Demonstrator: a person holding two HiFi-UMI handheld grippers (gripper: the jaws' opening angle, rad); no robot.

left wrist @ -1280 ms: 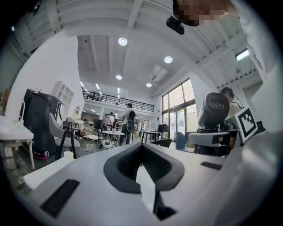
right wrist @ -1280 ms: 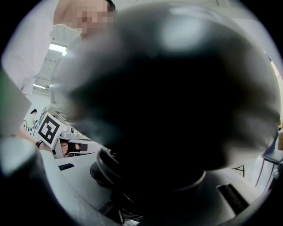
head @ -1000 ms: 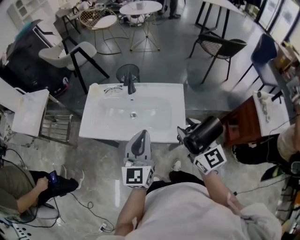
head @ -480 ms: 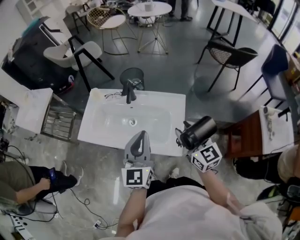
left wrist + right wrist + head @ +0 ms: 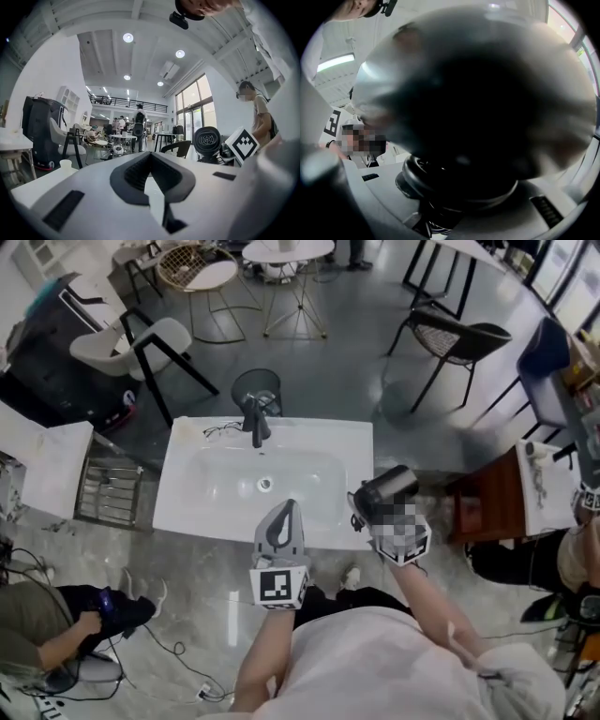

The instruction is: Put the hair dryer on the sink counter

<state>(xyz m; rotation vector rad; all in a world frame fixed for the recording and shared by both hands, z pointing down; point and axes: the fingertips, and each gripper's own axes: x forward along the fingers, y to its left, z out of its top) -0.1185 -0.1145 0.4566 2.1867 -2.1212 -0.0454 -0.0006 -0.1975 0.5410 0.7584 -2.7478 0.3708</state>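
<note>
The white sink counter [image 5: 187,507] lies in the head view, with a black faucet [image 5: 255,423] at its back edge. My right gripper [image 5: 367,510] is shut on the black hair dryer [image 5: 384,490], which hangs over the counter's front right corner. In the right gripper view the dryer's dark barrel [image 5: 478,103] fills the picture, with its handle down between the jaws of my right gripper [image 5: 450,199]. My left gripper [image 5: 287,509] is shut and empty, its tip over the counter's front edge. In the left gripper view my left gripper [image 5: 150,159] points level, and the dryer [image 5: 207,140] shows at the right.
A pair of glasses [image 5: 220,430] lies at the counter's back left. A round bin [image 5: 255,385] stands behind the sink. A white rack [image 5: 47,465] is at the left, a wooden cabinet [image 5: 487,507] at the right. A person [image 5: 47,634] sits on the floor at the lower left.
My right gripper has come down and toward the counter's front right corner with the dryer in it. My left gripper has edged toward the front edge of the sink.
</note>
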